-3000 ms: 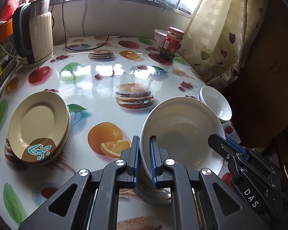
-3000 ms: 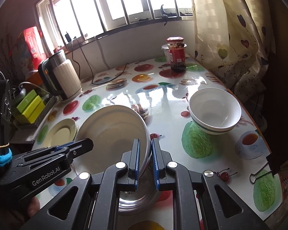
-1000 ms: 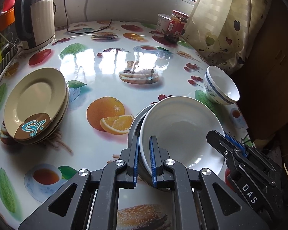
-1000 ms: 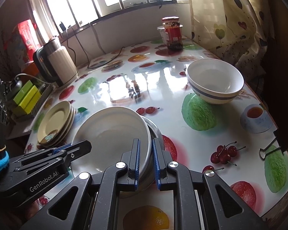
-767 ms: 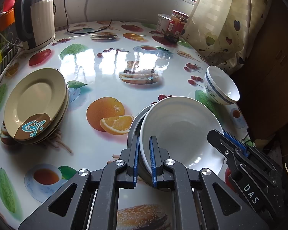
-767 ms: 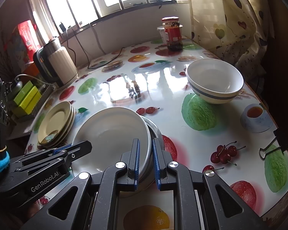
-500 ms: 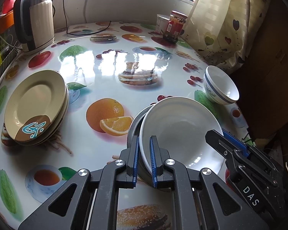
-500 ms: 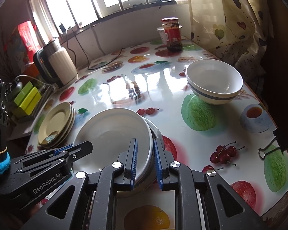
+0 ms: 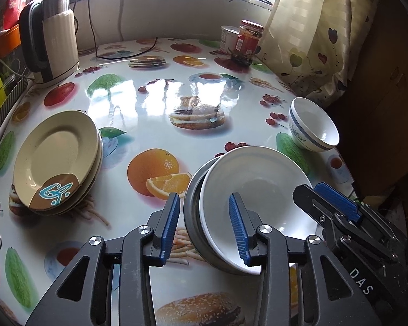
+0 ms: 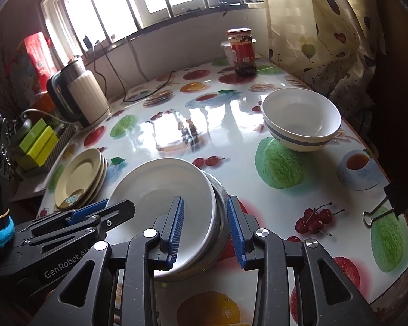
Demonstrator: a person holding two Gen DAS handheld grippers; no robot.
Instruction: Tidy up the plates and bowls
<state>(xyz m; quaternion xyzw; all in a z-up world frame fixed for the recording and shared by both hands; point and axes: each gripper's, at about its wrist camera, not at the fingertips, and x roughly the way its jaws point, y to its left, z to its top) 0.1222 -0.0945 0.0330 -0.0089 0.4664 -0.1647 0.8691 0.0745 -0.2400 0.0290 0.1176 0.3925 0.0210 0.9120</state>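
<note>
A white bowl [image 9: 258,193] rests inside a metal bowl [image 9: 189,212] near the table's front edge; it also shows in the right wrist view [image 10: 160,193]. My left gripper [image 9: 205,224] is open, its jaws straddling the bowls' left rim. My right gripper [image 10: 205,226] is open, straddling their right rim [image 10: 220,203]. A stack of cream plates [image 9: 54,160] sits at the left. A blue-banded white bowl [image 9: 312,127] sits at the right, also in the right wrist view [image 10: 302,119].
An electric kettle [image 9: 51,46] and its cord stand at the back left. A red-lidded jar [image 9: 247,42] and a tub stand at the back right by the curtain. A rack with green boxes [image 10: 38,141] is off the table's left edge. A binder clip [image 10: 380,212] sits at the right edge.
Both grippers were shut on the white bowl's rim and lowered it into the metal bowl. Both have now opened and let it go.
</note>
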